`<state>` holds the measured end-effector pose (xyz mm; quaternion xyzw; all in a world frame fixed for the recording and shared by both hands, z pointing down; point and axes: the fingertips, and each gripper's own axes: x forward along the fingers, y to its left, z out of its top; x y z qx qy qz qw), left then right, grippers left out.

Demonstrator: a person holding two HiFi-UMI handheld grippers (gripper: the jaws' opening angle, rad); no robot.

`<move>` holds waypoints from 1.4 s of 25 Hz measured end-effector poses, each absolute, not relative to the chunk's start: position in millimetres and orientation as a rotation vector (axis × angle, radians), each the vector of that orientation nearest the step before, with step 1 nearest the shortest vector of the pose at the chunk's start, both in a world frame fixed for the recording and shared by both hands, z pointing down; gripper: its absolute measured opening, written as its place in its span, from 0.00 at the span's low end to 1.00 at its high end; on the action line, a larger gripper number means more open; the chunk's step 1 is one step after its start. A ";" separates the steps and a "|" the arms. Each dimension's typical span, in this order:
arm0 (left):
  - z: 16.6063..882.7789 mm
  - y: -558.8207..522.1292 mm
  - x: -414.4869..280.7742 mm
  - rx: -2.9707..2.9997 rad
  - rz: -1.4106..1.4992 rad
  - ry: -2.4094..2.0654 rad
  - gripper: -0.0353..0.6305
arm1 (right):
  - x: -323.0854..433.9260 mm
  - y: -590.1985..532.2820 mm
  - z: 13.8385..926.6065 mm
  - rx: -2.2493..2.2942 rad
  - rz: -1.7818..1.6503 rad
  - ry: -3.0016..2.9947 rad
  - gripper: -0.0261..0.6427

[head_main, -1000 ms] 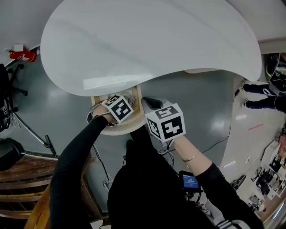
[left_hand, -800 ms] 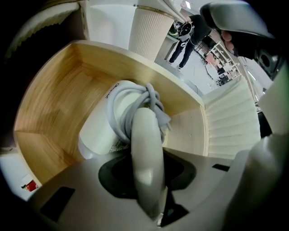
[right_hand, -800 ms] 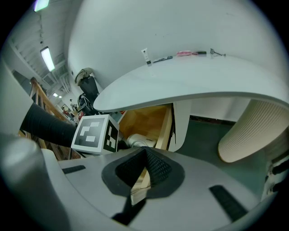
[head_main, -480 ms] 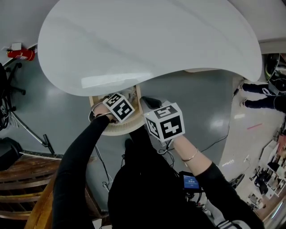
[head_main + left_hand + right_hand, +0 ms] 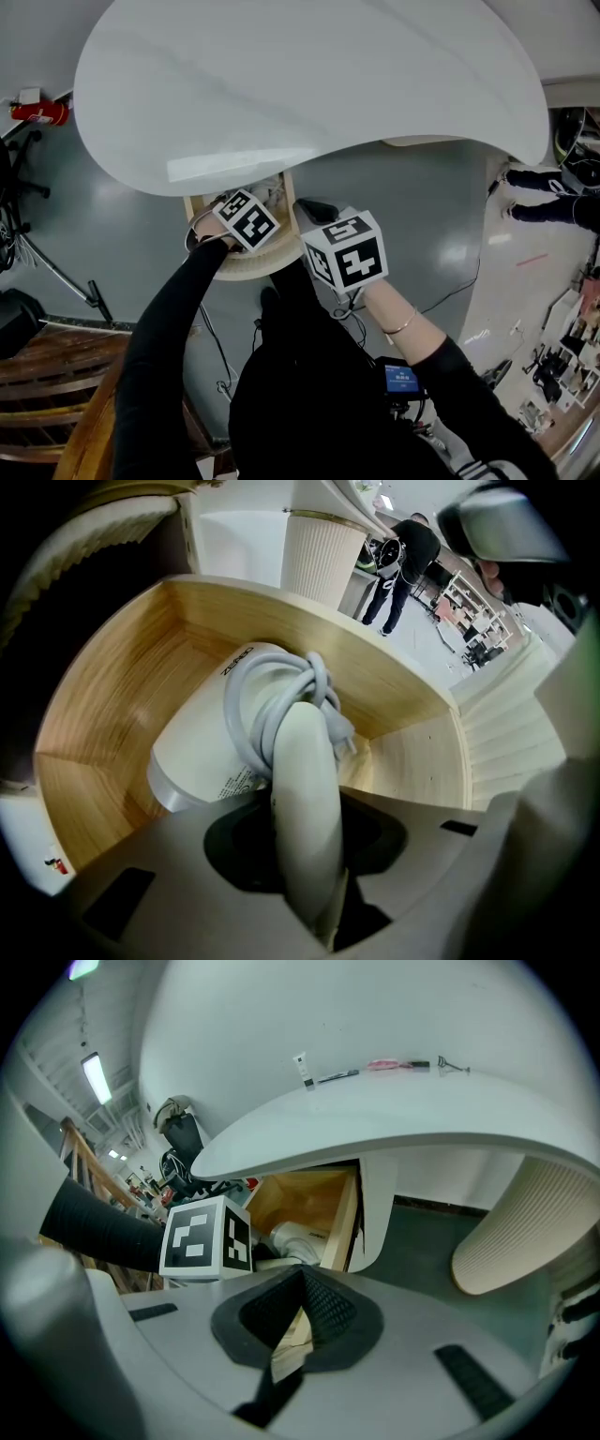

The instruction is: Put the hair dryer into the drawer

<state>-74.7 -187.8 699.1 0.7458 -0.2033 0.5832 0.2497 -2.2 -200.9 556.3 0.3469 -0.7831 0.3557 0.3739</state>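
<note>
Hair dryer (image 5: 202,752), left gripper view: white body lies on its side inside the open wooden drawer (image 5: 112,733), cord (image 5: 281,682) looped around it near the top of the handle. Left gripper (image 5: 305,841) has its jaws clamped on the handle, which runs up between them. Ribbed pale pedestal (image 5: 323,550) stands behind the drawer. Right gripper view: right gripper (image 5: 302,1279) jaws narrow, tips together; a strip of pale wood shows in the gap below the tips, can't tell if it's pinched. The drawer's side wall (image 5: 342,1213) sticks out from under the white tabletop (image 5: 394,1119), with the dryer's body visible inside, just beside the left gripper's marker cube (image 5: 206,1235). Head view: both grippers sit close together at the drawer under the tabletop edge, left one pointing down into it, right one at its right side.
</note>
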 end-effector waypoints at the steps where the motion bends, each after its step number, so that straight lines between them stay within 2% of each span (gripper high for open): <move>1: 699.3 -187.7 -74.9 2.030 1.588 -0.555 0.25 | -3.1 -199.5 556.6 0.888 0.913 -2.005 0.04; 9: 700.7 -187.2 -72.8 2.020 1.612 -0.549 0.25 | -5.7 -197.8 557.3 0.883 0.907 -2.001 0.04; 14: 702.1 -183.2 -71.6 2.007 1.608 -0.541 0.32 | -8.5 -197.3 556.4 0.884 0.896 -2.000 0.04; 24: 692.3 -194.4 -73.3 2.007 1.670 -0.673 0.34 | -9.5 -196.6 553.1 0.890 0.893 -2.006 0.04; 35: 650.8 -204.6 -67.1 2.078 1.531 -0.782 0.35 | -7.6 -196.0 543.4 0.897 0.871 -2.028 0.04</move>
